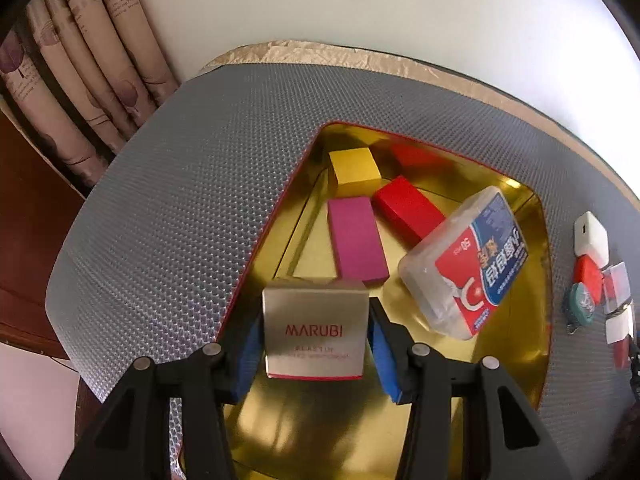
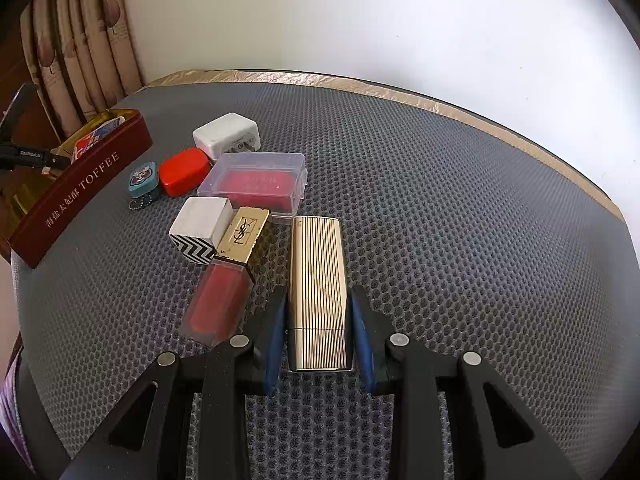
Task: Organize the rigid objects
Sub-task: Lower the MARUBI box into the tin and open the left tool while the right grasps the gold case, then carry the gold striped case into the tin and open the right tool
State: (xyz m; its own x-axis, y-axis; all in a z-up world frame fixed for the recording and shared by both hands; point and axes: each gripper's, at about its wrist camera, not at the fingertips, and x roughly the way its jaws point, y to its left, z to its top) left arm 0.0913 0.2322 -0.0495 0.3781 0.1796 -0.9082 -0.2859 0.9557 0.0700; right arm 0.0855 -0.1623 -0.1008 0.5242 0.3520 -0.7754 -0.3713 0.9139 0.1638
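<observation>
In the left wrist view my left gripper (image 1: 316,320) is shut on a silver MARUBI box (image 1: 315,332), held over the near end of the gold-lined tin (image 1: 536,264). In the tin lie a yellow block (image 1: 354,170), a magenta block (image 1: 357,238), a red block (image 1: 408,208) and a clear floss case (image 1: 466,264) tilted against the right wall. In the right wrist view my right gripper (image 2: 319,296) is shut on a ribbed gold lipstick case (image 2: 318,292) that rests lengthwise on the grey mesh mat (image 2: 440,220).
Left of the gold case lie a red lip-gloss bottle with a gold cap (image 2: 228,280), a white zigzag cube (image 2: 202,234), a clear box with a red insert (image 2: 256,182), a red case (image 2: 184,176), a teal keychain (image 2: 142,180) and a white charger (image 2: 226,136). The red TOFFEE tin (image 2: 80,196) stands far left.
</observation>
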